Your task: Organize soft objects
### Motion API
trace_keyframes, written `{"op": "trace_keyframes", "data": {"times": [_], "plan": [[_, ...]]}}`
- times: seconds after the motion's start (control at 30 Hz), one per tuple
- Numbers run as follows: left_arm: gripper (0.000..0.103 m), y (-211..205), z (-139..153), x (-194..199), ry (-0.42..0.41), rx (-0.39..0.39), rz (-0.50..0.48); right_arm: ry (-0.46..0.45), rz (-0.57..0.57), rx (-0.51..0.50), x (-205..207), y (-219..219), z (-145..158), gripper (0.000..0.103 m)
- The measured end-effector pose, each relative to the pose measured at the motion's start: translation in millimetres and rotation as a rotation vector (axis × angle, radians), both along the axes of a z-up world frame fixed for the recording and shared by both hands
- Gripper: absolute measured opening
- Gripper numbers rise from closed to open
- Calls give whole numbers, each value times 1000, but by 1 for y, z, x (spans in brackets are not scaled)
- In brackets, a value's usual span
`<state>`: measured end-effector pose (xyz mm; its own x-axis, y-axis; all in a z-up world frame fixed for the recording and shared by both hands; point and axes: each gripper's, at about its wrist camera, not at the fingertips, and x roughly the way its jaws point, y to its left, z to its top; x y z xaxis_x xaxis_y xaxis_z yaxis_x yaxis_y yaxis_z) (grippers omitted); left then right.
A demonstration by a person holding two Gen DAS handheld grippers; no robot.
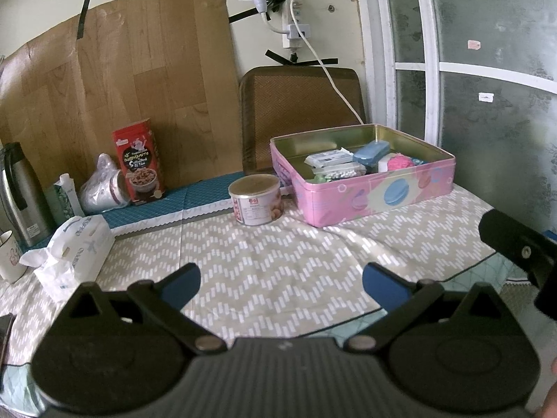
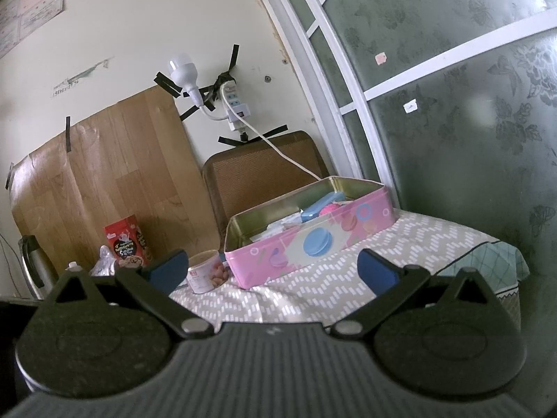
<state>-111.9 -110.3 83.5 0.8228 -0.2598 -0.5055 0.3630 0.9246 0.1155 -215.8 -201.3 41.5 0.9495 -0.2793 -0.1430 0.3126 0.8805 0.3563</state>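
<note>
- Left gripper [image 1: 281, 284]: jaws wide apart, empty.
- Right gripper [image 2: 273, 268]: likewise.
- Bare tablecloth [image 1: 278, 261] lies before the pink tin [image 1: 362, 191]; a can [image 1: 256, 199] sits just beside the tin.

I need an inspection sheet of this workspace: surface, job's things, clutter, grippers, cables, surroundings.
Surface: table under a zigzag cloth.
Job's things: open pink tin holding a blue case, a pink ball and packets.
Clutter: can, red box, tissue pack, thermos, mug.
Grippers: left gripper and right gripper open, empty.
Cables: white cord from the power strip.
Surroundings: chair back, frosted glass door.
</note>
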Motion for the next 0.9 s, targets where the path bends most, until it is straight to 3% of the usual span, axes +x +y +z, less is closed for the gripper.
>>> {"op": "trace_keyframes", "data": {"times": [0.6, 0.9], "plan": [[103, 0, 1, -3, -29, 5, 20, 2, -3, 6, 0, -1, -1, 103], [103, 1, -1, 1, 8, -5, 26, 14, 0, 18, 1, 1, -2, 103]]}}
